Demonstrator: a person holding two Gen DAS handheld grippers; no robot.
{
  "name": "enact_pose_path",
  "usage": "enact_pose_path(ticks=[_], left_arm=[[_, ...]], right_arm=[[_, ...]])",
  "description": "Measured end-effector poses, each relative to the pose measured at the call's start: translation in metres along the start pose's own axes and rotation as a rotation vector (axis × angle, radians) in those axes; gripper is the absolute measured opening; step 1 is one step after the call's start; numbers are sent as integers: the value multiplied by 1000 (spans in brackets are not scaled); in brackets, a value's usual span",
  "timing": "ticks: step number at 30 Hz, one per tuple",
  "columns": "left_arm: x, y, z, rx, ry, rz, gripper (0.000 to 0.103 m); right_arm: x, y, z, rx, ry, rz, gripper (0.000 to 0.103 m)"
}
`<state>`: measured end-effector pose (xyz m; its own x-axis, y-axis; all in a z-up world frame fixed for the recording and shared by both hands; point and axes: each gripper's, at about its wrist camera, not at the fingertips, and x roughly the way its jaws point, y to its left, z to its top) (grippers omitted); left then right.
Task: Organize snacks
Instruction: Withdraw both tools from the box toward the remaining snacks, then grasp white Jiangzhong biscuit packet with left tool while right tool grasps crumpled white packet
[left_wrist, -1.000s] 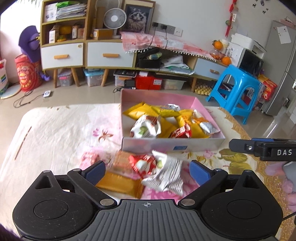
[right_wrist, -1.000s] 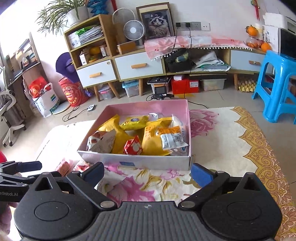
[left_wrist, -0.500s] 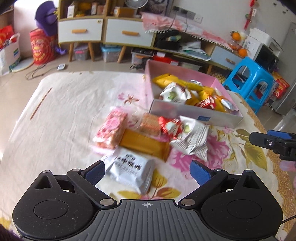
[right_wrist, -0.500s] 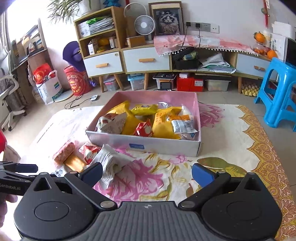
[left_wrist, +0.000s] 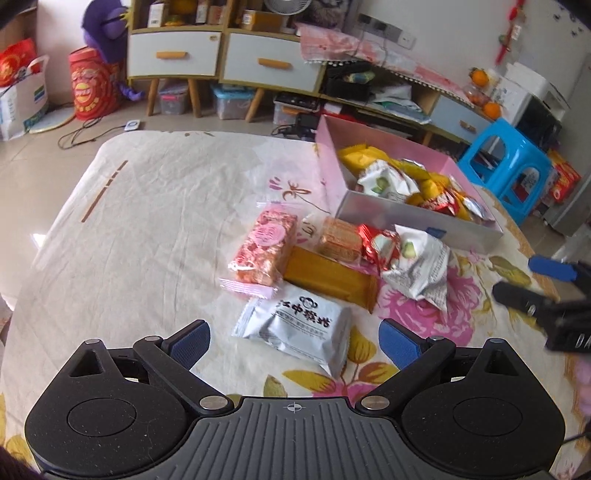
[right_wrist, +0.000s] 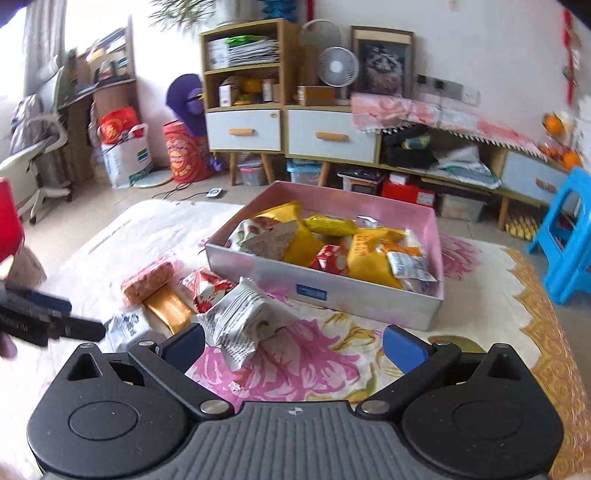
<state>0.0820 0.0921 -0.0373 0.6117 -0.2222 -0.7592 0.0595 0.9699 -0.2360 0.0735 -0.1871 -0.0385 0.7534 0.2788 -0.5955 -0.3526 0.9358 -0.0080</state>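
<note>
Over the silver packet (left_wrist: 295, 328), the left hand-held gripper (left_wrist: 295, 341) has pulled back, spread; right (right_wrist: 293, 349) spread too.

This is a lived-in room of a home. Along the white wall stand wooden cabinets with pale drawers and orange handles (right_wrist: 332, 136), open shelves stacked with papers and boxes (right_wrist: 243, 55), a small white desk fan (right_wrist: 338, 67) and a framed picture of a cat (right_wrist: 382, 66). A pink floral cloth (right_wrist: 424, 114) drapes a low sideboard holding oranges (right_wrist: 554, 125). A blue plastic stool (left_wrist: 509, 166) and a red printed bag (right_wrist: 118, 123) sit on the tiled floor, and a flowered fabric cover (left_wrist: 147, 221) spreads over the low surface in front.
</note>
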Motion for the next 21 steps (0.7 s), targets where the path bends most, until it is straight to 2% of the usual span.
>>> enact_pose_path(ticks=[5,9,16,21], left_arm=[[12,10,10,-178,19,23,98],[21,15,9,-270,21,63,97],[37,6,3,-317,12,156,97],[45,-7,1,-286,4,227,92]], right_arm=[[20,12,2,6,25,55,95],[38,15,5,78,37,65,95],[63,2,-1,306,75,57,93],[69,5,-1,321,59,26,86]])
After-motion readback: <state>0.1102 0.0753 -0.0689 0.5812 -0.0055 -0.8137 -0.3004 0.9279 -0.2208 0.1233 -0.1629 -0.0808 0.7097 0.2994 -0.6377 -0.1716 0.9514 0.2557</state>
